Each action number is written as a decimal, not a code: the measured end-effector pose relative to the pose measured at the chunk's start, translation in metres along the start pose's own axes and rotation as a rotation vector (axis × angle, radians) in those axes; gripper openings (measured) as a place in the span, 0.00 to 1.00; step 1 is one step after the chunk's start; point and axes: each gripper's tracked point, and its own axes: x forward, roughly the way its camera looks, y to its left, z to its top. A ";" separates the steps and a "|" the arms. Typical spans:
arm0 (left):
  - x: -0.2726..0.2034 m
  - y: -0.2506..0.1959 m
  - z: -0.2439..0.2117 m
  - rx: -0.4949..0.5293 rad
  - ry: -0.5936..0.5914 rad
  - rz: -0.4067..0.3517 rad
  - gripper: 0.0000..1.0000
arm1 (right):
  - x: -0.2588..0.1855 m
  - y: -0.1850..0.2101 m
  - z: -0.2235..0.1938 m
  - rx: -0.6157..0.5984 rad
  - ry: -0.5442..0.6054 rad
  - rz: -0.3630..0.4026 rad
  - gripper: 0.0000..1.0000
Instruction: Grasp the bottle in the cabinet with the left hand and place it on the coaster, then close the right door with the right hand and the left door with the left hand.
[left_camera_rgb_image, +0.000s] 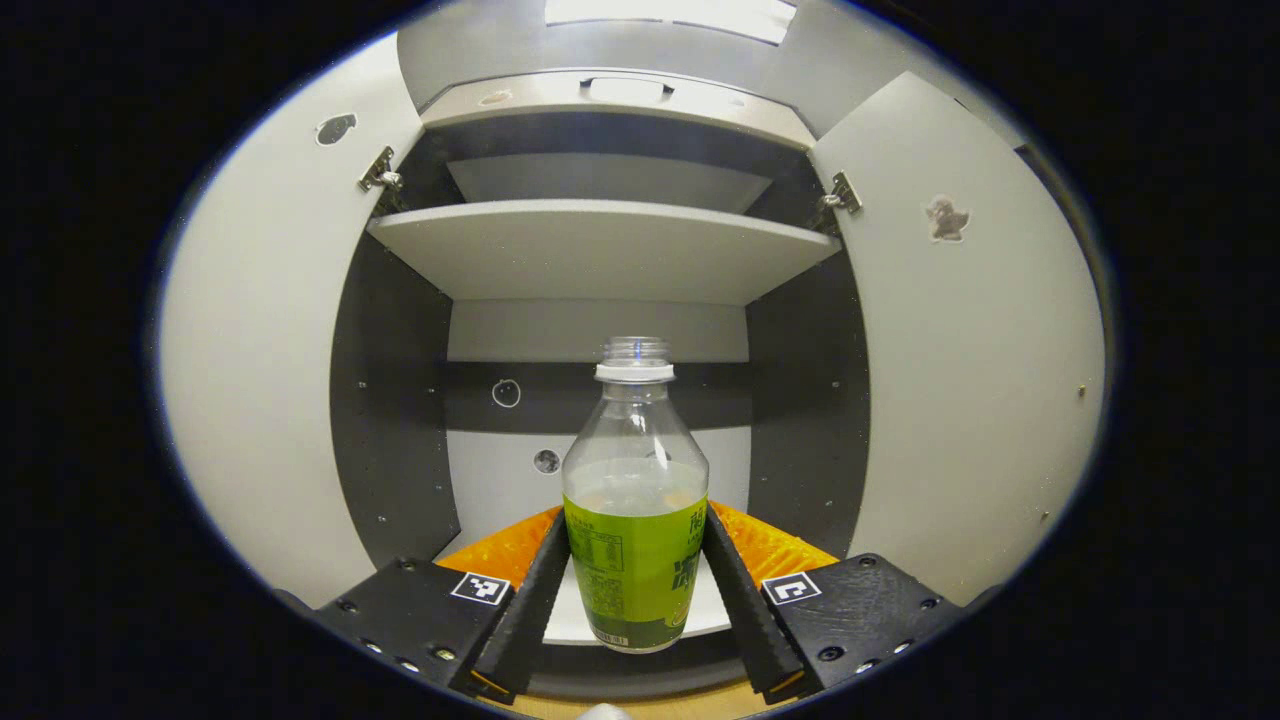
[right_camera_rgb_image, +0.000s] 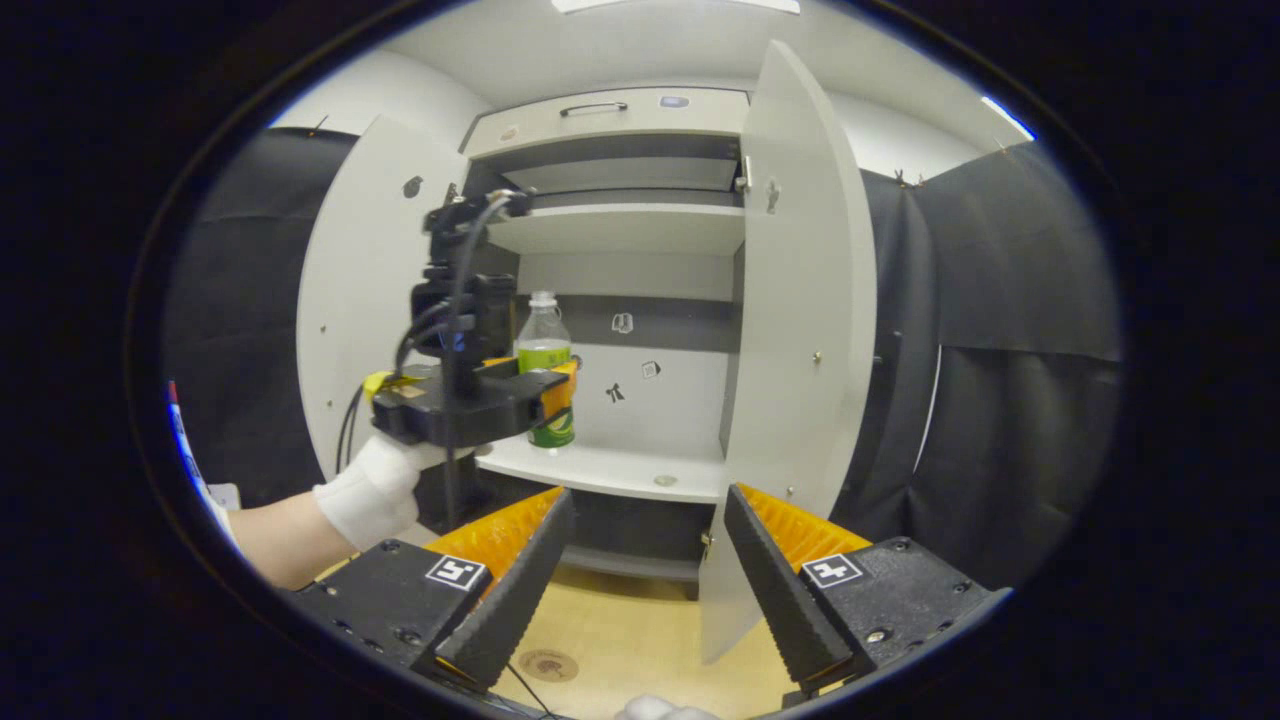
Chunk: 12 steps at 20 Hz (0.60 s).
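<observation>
Two doors of the cabinet (left_camera_rgb_image: 610, 110) stood wide open: the left door (left_camera_rgb_image: 250, 380) and the right door (left_camera_rgb_image: 980, 380) both swung outward. Inside, the bottle (left_camera_rgb_image: 636, 500) stood upright on the lower shelf (right_camera_rgb_image: 620, 470), under the upper shelf (left_camera_rgb_image: 600, 245). It was a clear bottle with a green label, partly filled, and it had no cap on its neck.

In the left gripper view, the left gripper (left_camera_rgb_image: 636, 590) reached into the cabinet, and its two fingers (left_camera_rgb_image: 540, 590) lay close along both sides of the bottle's lower body. They seemed to touch the label on each side, but I cannot tell if they really pressed on it. The bottle's base still rested on the shelf.

In the right gripper view, the same gripper appeared farther off (right_camera_rgb_image: 545, 395), held by a gloved hand (right_camera_rgb_image: 375, 490), with the bottle (right_camera_rgb_image: 545, 345) between its fingers.

The right gripper (right_camera_rgb_image: 650, 560) was outside the cabinet, its fingers spread apart with nothing between them. Below it was the wooden table (right_camera_rgb_image: 620, 620), and on the table lay a round coaster (right_camera_rgb_image: 547, 665), well apart from the bottle.
</observation>
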 end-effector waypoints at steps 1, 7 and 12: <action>-0.016 -0.001 0.003 0.002 -0.004 -0.008 0.77 | -0.005 -0.001 -0.001 0.004 0.000 -0.009 1.00; -0.096 -0.004 0.001 -0.009 -0.006 -0.041 0.76 | -0.029 -0.013 -0.016 0.023 0.015 -0.071 0.98; -0.148 -0.011 -0.038 -0.033 0.029 -0.081 0.76 | -0.053 -0.030 -0.032 0.046 0.038 -0.135 1.00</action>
